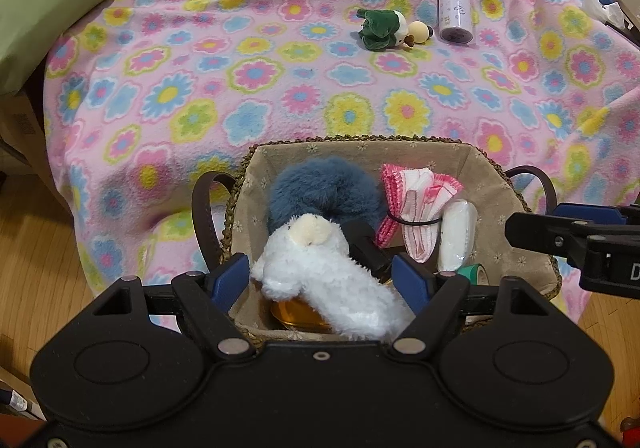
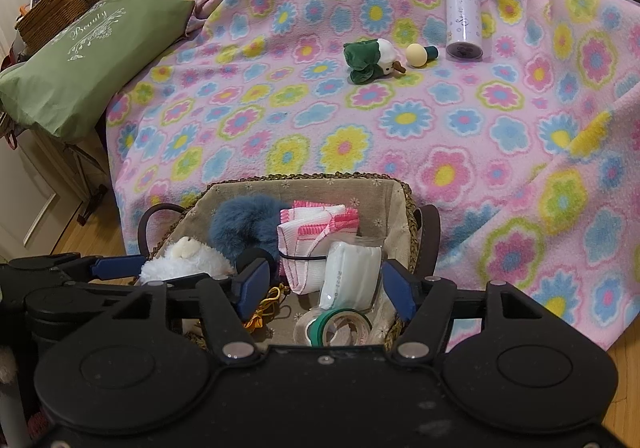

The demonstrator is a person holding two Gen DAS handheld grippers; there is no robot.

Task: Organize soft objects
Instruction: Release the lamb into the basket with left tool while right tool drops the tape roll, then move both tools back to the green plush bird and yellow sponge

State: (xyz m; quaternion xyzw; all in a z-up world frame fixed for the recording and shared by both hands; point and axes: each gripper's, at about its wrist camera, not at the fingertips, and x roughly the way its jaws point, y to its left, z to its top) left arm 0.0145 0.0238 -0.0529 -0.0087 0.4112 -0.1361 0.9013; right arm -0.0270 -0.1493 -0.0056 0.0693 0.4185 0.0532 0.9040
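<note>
- The left gripper (image 1: pixel 322 280) is angled steeply down over the near edge of a lined wicker basket (image 1: pixel 520 208); its 2 blue-padded fingers (image 1: pixel 226 276) are spread apart on either side of a white plush toy (image 1: pixel 328 280), and no pad is seen pressing on it.
- The white plush toy lies inside the basket, slanting across its near left part, over a gold round tin (image 1: pixel 296 314) and against a blue-grey fluffy item (image 1: pixel 320 188).
- The right gripper (image 2: pixel 322 288) is tilted down at a similar angle over the basket's right half; its fingers (image 2: pixel 394 290) are parted around a white plastic-wrapped packet (image 2: pixel 352 276), with gaps visible at the pads.
- A pink-and-white cloth bundle (image 2: pixel 312 232) (tied with a black band) stands behind the packet, and tape rolls (image 2: pixel 332 328) lie below it.
- On the floral blanket (image 2: pixel 400 128), well apart from the basket, a green plush toy (image 2: pixel 370 60), a cream ball-topped piece (image 2: pixel 418 55) and a lilac bottle (image 2: pixel 464 16) are left lying.
- A green pillow (image 2: pixel 88 56) is seen at the left.
</note>
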